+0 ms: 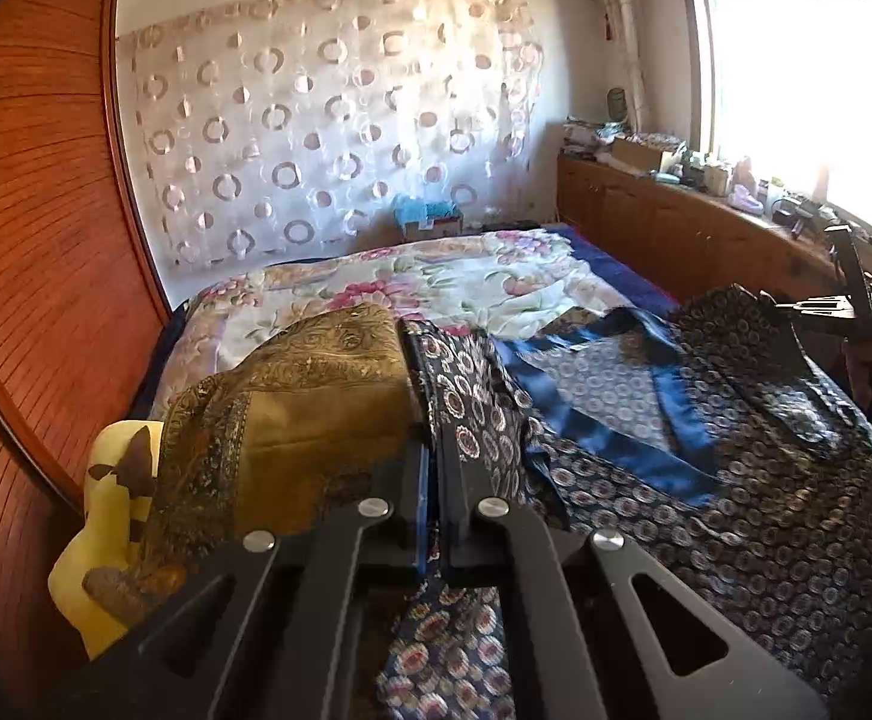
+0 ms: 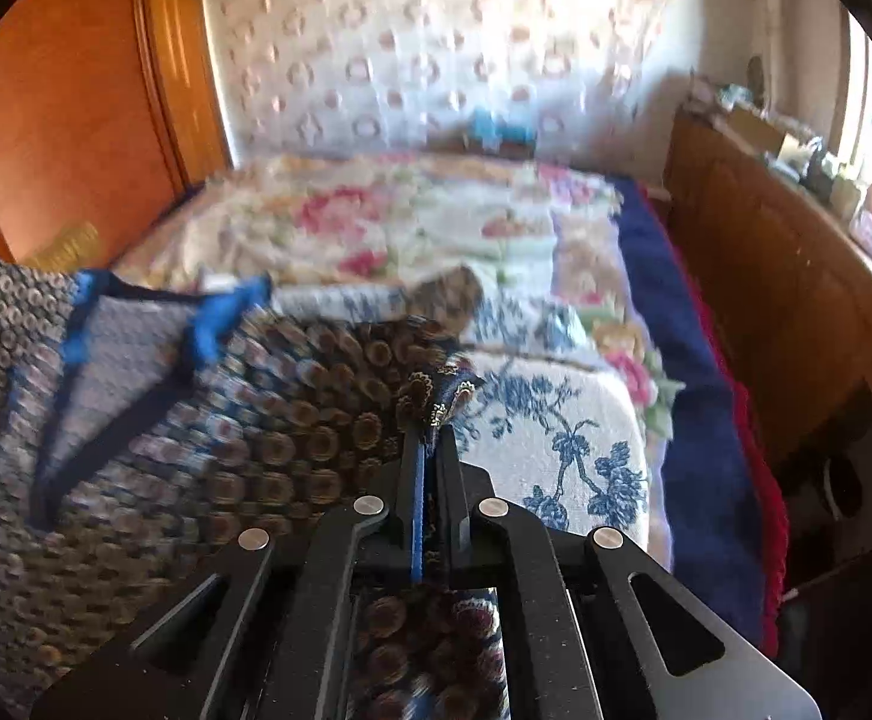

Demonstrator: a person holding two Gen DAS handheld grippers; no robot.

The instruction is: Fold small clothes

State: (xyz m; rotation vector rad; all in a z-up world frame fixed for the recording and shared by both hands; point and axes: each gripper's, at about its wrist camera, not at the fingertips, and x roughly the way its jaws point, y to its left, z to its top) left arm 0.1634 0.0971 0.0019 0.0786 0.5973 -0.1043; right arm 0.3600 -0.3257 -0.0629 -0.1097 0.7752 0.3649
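Note:
A dark blue silky garment point(image 1: 736, 480) with round motifs and a bright blue trim point(image 1: 616, 450) lies spread over the bed. My left gripper point(image 1: 429, 420) is shut on its left edge, and the cloth hangs down between the jaws toward the camera. In the right wrist view the same garment point(image 2: 255, 420) fills the left side. My right gripper point(image 2: 429, 429) is shut on a bunched corner of it, which pokes up past the fingertips. The right gripper point(image 1: 838, 306) also shows at the far right of the left wrist view, holding that edge lifted.
A folded gold paisley cloth point(image 1: 315, 396) lies just left of my left gripper, with a yellow butterfly-print item point(image 1: 105, 510) beside it. A floral bedcover point(image 1: 436, 282) lies beyond. A blue-and-white floral cloth point(image 2: 556, 432) lies right of my right gripper. A cluttered wooden cabinet point(image 1: 676, 228) borders the bed on the right.

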